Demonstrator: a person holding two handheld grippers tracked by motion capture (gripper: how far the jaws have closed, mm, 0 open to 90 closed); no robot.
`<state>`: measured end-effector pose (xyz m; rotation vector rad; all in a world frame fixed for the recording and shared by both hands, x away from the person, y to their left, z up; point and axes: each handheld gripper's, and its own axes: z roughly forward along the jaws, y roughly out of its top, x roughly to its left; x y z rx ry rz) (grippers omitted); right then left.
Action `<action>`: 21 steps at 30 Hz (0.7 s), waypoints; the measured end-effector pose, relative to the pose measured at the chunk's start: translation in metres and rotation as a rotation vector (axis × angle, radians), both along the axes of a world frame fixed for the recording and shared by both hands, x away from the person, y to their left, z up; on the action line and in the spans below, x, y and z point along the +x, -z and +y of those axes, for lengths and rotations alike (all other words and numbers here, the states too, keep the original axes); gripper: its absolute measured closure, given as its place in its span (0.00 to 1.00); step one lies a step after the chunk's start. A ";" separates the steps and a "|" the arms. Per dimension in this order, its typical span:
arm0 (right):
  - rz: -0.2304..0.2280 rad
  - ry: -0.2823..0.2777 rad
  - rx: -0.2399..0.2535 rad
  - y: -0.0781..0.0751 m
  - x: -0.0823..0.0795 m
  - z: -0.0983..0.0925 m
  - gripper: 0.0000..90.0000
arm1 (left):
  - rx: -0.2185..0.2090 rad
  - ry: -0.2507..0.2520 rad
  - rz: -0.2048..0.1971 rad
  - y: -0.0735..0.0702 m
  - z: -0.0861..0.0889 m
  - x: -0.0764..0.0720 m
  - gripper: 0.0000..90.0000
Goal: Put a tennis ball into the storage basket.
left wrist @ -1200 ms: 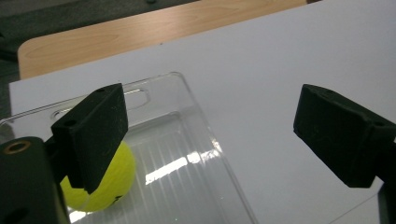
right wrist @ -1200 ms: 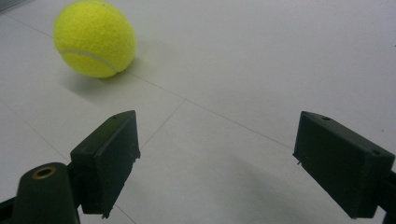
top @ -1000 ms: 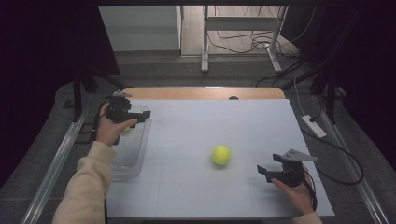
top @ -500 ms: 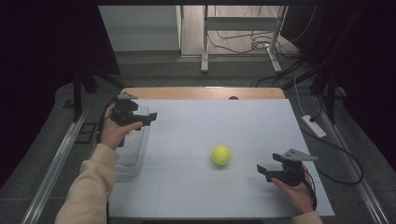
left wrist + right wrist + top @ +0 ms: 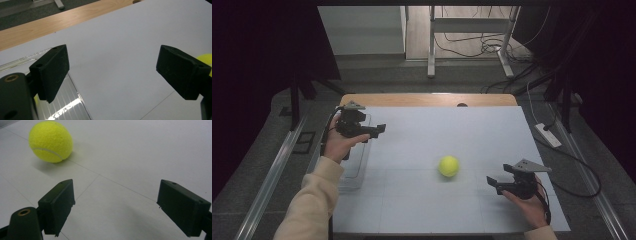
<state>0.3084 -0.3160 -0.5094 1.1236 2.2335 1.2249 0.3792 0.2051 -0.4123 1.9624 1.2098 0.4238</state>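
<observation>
Looking at where things stand, the fuzzy yellow-green tennis ball (image 5: 448, 166) sits loose on the white-topped desk (image 5: 452, 130), roughly mid-desk, and nobody has a hold of it yet. The left gripper (image 5: 379, 128) hangs over the clear plastic tray (image 5: 354, 172) at the desk's left edge, jaws apart with nothing between them, though they've just been narrowing a touch. The right gripper (image 5: 491, 183) rests low near the desk's right front, jaws spread wide and empty, pointed toward the ball, which lies near but clearly apart from it. My guess: the grab hasn't begun, so pickup and drop-off (probably into that tray) are both left.
</observation>
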 end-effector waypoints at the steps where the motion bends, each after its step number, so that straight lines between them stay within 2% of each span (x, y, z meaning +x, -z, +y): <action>1: 0.000 0.000 0.000 0.000 0.000 0.000 0.16 | 0.001 0.005 -0.002 0.000 -0.002 0.000 0.14; 7: 0.001 0.002 -0.002 0.000 0.000 0.000 0.16 | 0.000 0.023 -0.004 0.001 -0.011 0.000 0.14; 14: 0.000 0.002 -0.004 0.000 0.001 0.000 0.16 | 0.009 0.091 -0.010 0.002 -0.035 -0.003 0.14; 21: 0.000 -0.001 -0.007 0.001 0.001 0.001 0.16 | 0.026 0.116 -0.003 0.004 -0.046 0.000 0.13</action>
